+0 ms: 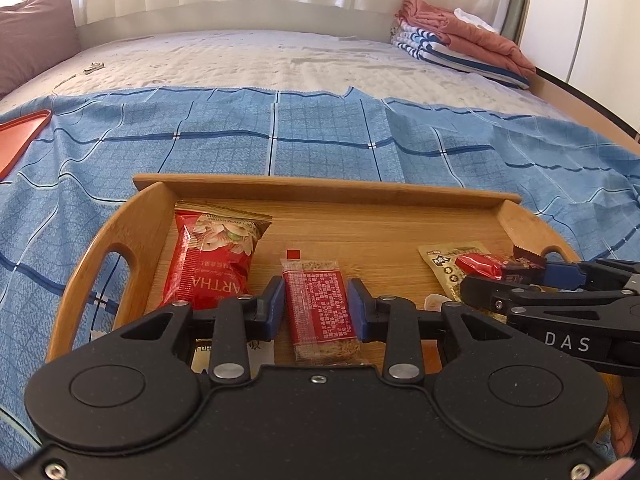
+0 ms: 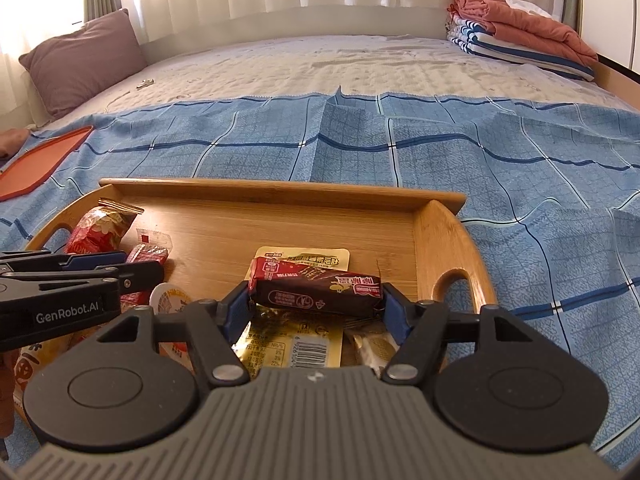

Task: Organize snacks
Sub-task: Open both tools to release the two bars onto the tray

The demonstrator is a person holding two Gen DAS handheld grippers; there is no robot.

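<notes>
Snacks: several foil and plastic packets are laid in a bamboo tray (image 1: 328, 194) with cut-out handles, set on a blue checked cloth (image 1: 320, 140) over a bed.
Red bar: a flat rectangular bar in a clear-ended red wrapper (image 1: 318, 312) is seen lying on the tray floor, its long axis pointing away from the left camera.
Left gripper (image 1: 316, 306): its blue pads are spread on either side of the red bar, narrowly apart; contact cannot be told.
Dark bar: a glossy dark brown and red wrapped bar (image 2: 316, 290) is held crosswise, its long axis running left to right.
Right gripper (image 2: 316, 304): it is closed on the dark bar's two ends, above a gold packet (image 2: 304, 258).
Neighbours: a puffy red nut bag (image 1: 212, 256) is seen just left of the red bar.
Surroundings: a flat red lid (image 2: 44, 162) is laid well left; folded bedding (image 1: 460, 40) is stacked at the far corner.
</notes>
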